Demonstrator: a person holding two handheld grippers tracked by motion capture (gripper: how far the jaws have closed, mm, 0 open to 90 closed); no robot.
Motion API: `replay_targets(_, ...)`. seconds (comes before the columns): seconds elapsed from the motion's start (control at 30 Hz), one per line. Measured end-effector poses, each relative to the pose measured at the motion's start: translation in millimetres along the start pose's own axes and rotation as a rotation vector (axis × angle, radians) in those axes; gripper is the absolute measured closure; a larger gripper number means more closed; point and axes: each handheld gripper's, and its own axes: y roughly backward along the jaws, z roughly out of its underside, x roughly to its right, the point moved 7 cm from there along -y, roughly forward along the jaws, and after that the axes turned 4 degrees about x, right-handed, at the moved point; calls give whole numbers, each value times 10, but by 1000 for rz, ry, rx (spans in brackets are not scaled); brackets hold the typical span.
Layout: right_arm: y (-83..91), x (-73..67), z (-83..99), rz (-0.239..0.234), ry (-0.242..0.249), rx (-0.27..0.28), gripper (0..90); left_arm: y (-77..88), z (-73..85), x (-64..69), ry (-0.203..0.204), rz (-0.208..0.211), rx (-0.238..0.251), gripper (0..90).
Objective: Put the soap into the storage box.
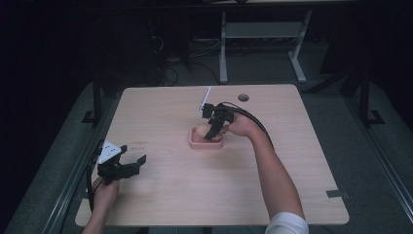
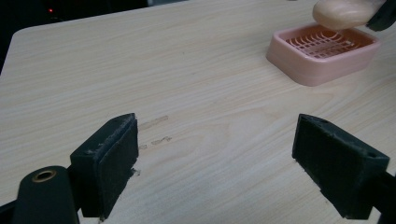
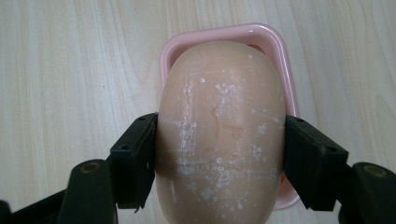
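A pale oval soap bar (image 3: 222, 130) is clamped between the jaws of my right gripper (image 3: 219, 154), held just above a pink soap dish (image 3: 275, 51). From above, the right gripper (image 1: 213, 130) hovers over the dish (image 1: 206, 143) at the table's middle, with the soap (image 1: 200, 130) in it. The left gripper view shows the soap (image 2: 343, 11) raised over the dish's (image 2: 322, 56) slotted grate. My left gripper (image 1: 129, 165) rests near the table's front left, open, with bare wood between its pads (image 2: 114, 158).
The wooden table (image 1: 165, 185) has a round cable hole (image 1: 243, 97) at the back right. A white card-like object (image 1: 204, 99) stands just behind the right gripper. Faint scuff marks (image 2: 156, 130) lie ahead of the left gripper. Desk legs stand on the dark floor beyond.
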Motion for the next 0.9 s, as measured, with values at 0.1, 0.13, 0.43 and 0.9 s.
replay_targets(0.1,-50,12,-3,-7,-6,-7,316,0,0,-2,2,-1,1,142)
replay_targets(0.13,-68,18,-2,-8,-8,-9,316,1,0,-3,1,-1,1,142)
replay_targets(0.43,-150,35,15,-20,-15,-27,315,3,-1,-4,-2,-1,1,142)
replay_targets(0.9,-210,66,23,-16,-25,-35,313,5,-1,-9,-2,-2,0,142)
